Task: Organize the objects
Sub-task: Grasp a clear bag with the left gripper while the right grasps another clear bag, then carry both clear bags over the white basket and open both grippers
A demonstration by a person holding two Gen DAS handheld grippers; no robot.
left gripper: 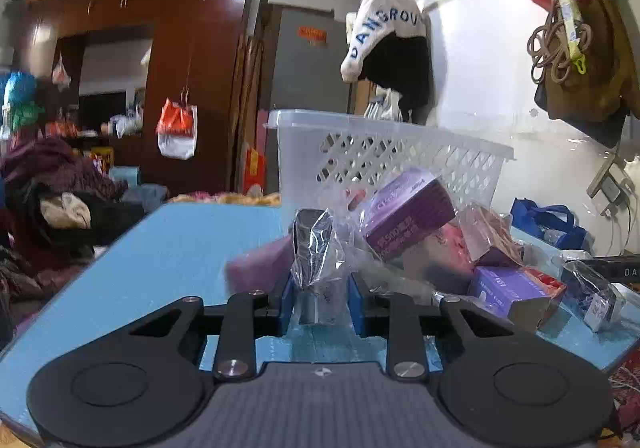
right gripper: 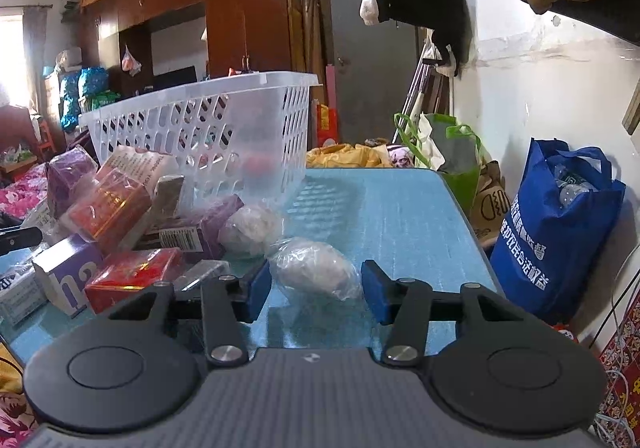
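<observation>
My left gripper (left gripper: 320, 298) is shut on a small box in clear shiny wrap (left gripper: 314, 252), held just above the blue table (left gripper: 168, 256). A white plastic basket (left gripper: 384, 151) stands behind a pile of purple (left gripper: 404, 213) and red boxes. My right gripper (right gripper: 316, 288) is open around a plastic-wrapped grey lump (right gripper: 314, 266) lying on the table (right gripper: 400, 215); the pads are not touching it. A second wrapped lump (right gripper: 250, 228) lies behind it. The basket (right gripper: 208, 127) stands at the back left of the right wrist view, with boxes (right gripper: 128, 276) piled at left.
A blue shopping bag (right gripper: 556, 228) and a green bag (right gripper: 452, 151) stand beside the table's right edge by the wall. Clothes are heaped at left (left gripper: 60, 207). A dark wardrobe (left gripper: 192, 67) stands behind.
</observation>
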